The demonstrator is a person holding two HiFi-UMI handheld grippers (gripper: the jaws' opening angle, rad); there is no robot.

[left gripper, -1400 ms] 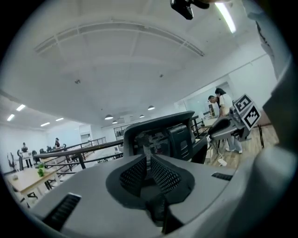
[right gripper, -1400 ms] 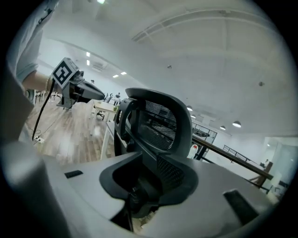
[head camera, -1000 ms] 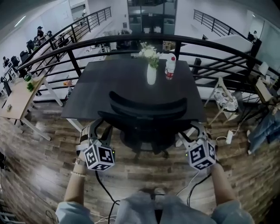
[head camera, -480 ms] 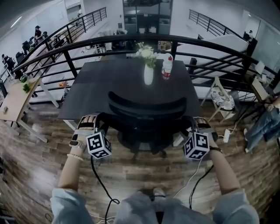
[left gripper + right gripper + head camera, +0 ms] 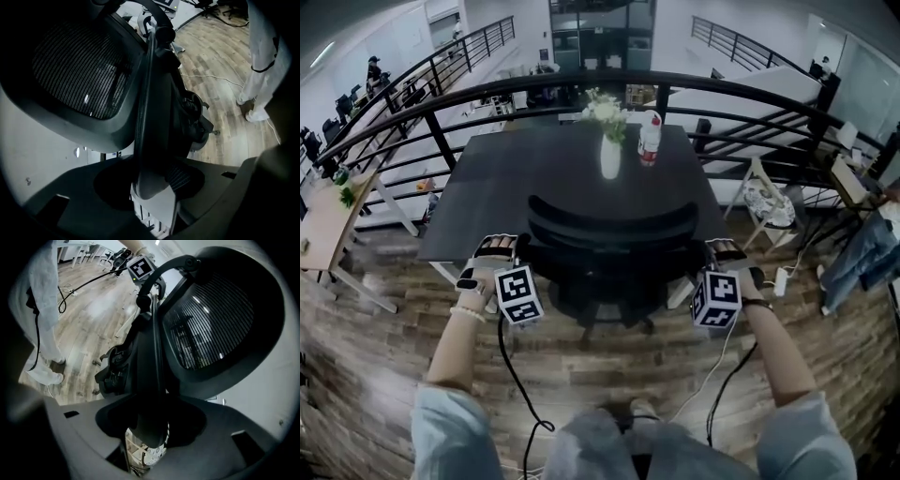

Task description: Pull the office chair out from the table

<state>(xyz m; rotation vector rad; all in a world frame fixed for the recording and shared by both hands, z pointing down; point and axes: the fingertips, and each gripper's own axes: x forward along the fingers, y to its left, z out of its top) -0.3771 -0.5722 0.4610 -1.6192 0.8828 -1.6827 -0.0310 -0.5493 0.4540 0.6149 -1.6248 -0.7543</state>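
Observation:
A black mesh-back office chair (image 5: 609,234) is pushed in under the dark table (image 5: 534,169). My left gripper (image 5: 506,258) is at the chair's left armrest and my right gripper (image 5: 724,258) at its right one. In the left gripper view the curved armrest (image 5: 145,117) runs down between the jaws of the left gripper (image 5: 150,192), beside the mesh back (image 5: 79,70). The right gripper view shows the other armrest (image 5: 152,357) between the jaws of the right gripper (image 5: 150,432). Both pairs of jaws are closing, and dark gaps still show beside each armrest.
On the table stand a white vase of flowers (image 5: 609,155) and a bottle (image 5: 649,141). A black railing (image 5: 441,122) runs behind the table. Cables (image 5: 511,375) trail over the wood floor by my feet. A folding stand (image 5: 769,202) stands at the right, a light desk (image 5: 323,225) at the left.
Both grippers have moved forward to the chair's armrests and rolled, so that their marker cubes now face differently.

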